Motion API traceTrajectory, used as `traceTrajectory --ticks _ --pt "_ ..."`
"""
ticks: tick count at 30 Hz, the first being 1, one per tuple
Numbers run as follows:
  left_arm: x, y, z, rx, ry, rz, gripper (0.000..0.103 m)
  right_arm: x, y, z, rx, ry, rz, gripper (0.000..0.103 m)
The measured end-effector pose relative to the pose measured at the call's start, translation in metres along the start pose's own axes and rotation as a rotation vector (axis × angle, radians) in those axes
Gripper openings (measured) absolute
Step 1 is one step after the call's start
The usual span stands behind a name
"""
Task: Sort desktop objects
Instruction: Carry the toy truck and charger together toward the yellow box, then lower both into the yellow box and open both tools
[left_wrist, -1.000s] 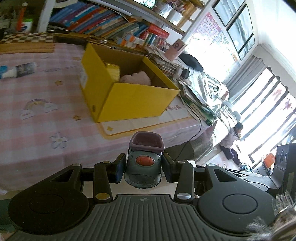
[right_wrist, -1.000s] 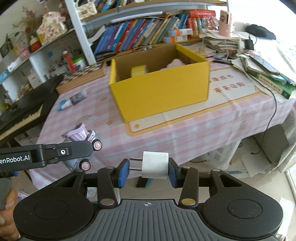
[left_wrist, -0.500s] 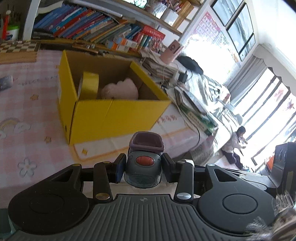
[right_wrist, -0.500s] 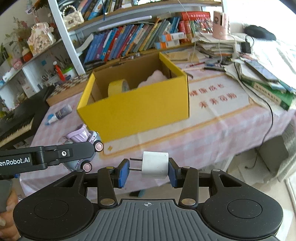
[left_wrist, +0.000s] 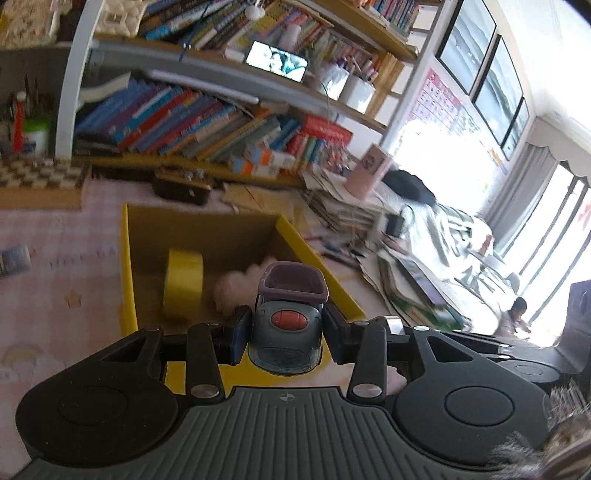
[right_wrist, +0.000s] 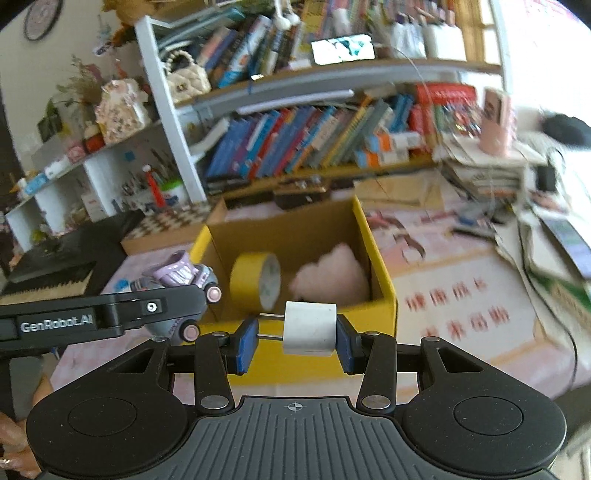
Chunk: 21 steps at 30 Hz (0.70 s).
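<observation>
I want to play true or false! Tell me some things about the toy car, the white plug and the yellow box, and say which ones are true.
1. The left gripper holds a toy car. True.
2. The right gripper holds a spoon. False: it holds a white plug, its prongs pointing at one pad.
3. The yellow box is empty. False: a roll of yellow tape and a fluffy pink thing lie inside.
4. The tape stands on its edge. True.
5. The box has a lid on it. False: its top is open.
</observation>
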<state>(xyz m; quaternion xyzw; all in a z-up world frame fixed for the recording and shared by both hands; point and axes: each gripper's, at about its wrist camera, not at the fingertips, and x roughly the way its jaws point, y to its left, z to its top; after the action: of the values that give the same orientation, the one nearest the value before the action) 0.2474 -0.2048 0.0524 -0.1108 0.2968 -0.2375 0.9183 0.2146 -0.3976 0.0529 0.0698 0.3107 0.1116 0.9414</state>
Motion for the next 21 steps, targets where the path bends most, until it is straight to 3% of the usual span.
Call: traceTrajectory --ticks 8,14,21 --pt "0.04 0.004 0.017 0.077 -0.002 0.117 0.039 0.038 -0.007 0.022 -0.101 0.007 0.055 0.043" --pt "0.079 0.015 0.011 0.127 0.096 0.199 0.039 0.077 -0.004 0.029 -0.233 0.052 0.067 0.043" --pt "0.105 0.022 0.0 0.199 0.168 0.266 0.039 0.119 -0.01 0.026 -0.318 0.173 0.072 0.043"
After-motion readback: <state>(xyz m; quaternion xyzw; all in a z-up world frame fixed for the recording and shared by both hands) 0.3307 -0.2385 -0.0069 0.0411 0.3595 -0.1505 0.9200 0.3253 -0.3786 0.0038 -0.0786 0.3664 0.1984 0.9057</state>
